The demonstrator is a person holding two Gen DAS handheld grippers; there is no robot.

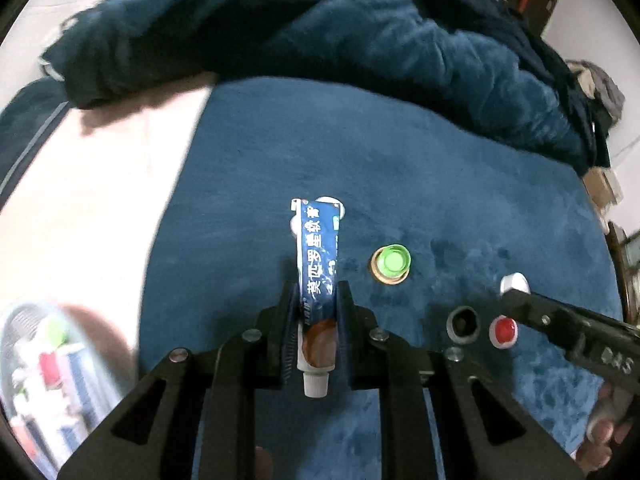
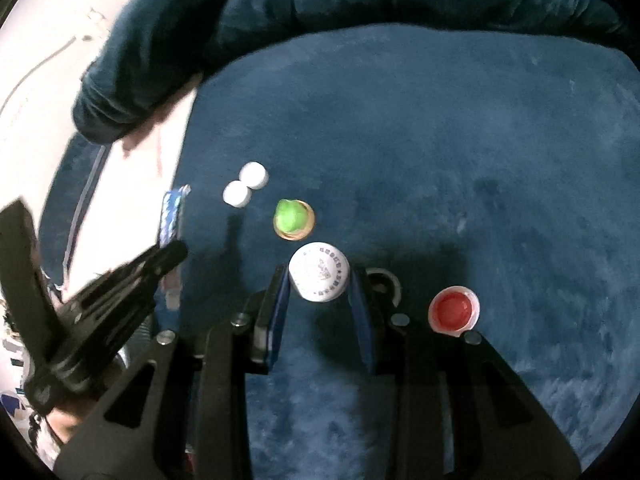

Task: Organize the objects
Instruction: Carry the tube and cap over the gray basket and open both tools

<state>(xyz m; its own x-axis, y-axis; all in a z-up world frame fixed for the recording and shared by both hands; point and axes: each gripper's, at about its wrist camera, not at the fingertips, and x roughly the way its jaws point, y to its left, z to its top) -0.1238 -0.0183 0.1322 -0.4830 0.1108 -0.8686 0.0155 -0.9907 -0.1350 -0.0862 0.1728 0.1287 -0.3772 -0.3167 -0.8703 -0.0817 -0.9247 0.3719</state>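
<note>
Blue plush blanket (image 1: 440, 184) covers the work surface, w/ a bunched darker blue duvet (image 1: 320, 28) at the far side. Left gripper (image 1: 318, 292) is clamped on a blue ointment tube (image 1: 318, 256), white nozzle end toward the camera, crimped end pointing away; tube is off the blanket, seen in right wrist view as a thin blue strip (image 2: 173, 212). Right gripper (image 2: 319, 276) pinches a white printed cap (image 2: 319, 271) between its blue pads (image 2: 278, 308), cap squeezed edge to edge. Just beyond it sits a green cap on a gold lid (image 2: 294, 219), and further left 2 white caps (image 2: 245, 187) touching each other. Red-centred white cap (image 2: 454, 309) lies right of the right gripper, near its outer arm. Dark ring cap (image 1: 463, 324) is between green cap and red one, partly hidden in right wrist view. Clear bin (image 1: 44, 364) w/ mixed items sits at lower left of left wrist view, blurred, on a pale pink surface (image 1: 100, 200)
</note>
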